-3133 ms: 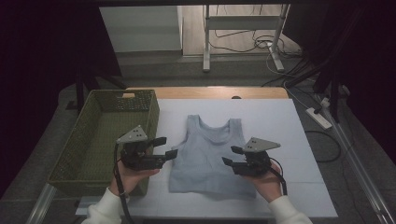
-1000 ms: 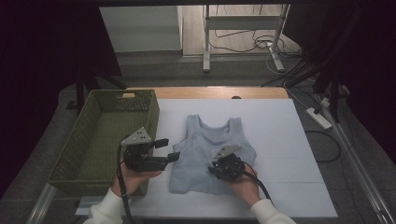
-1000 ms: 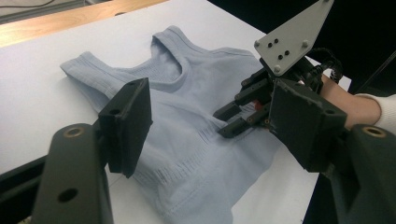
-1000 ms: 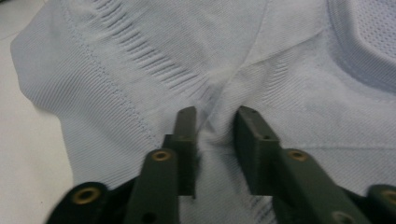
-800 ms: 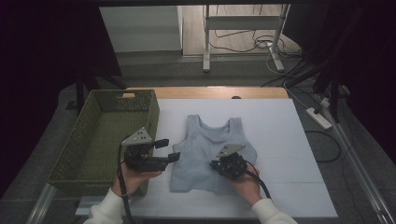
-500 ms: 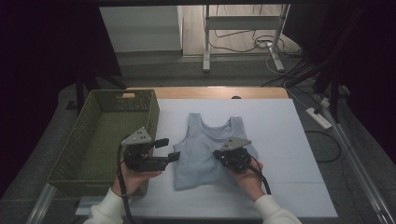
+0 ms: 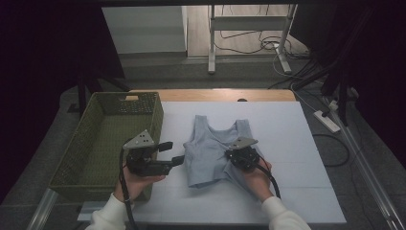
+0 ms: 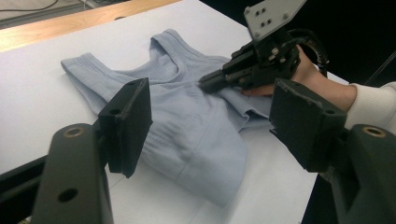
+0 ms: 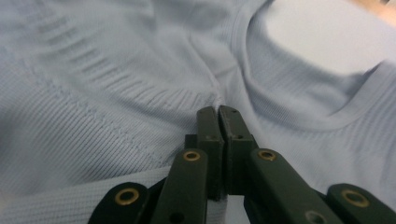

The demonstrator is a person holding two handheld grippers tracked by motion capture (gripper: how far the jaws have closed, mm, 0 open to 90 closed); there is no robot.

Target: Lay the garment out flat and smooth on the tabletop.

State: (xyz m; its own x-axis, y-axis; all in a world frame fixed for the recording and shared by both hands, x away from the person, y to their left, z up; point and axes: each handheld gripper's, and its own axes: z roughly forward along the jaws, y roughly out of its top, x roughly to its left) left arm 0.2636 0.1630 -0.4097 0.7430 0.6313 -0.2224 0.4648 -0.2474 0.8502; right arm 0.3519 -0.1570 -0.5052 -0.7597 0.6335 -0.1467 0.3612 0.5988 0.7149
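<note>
A light blue sleeveless top (image 7: 207, 152) lies on the white table sheet, its right side bunched toward the middle. My right gripper (image 7: 228, 155) lies on the top, pointing left. Its jaws have just been closing and now pinch a ridge of the top's fabric (image 9: 140, 74) at their tips (image 9: 219, 112). The left gripper view shows that right gripper (image 8: 203, 84) on the cloth. My left gripper (image 7: 173, 153) rests just left of the top, open, nothing between its fingers (image 8: 128, 122).
A green woven basket (image 7: 154, 120) stands at the left of the table, close behind my left hand. The white sheet (image 7: 292, 143) stretches bare to the right. Cables and a power strip (image 7: 328, 120) lie on the floor beyond.
The right gripper came in from the top's right edge onto the cloth, closed on it, then drew a little right and away; the top's right side has bunched up. The left gripper stayed put.
</note>
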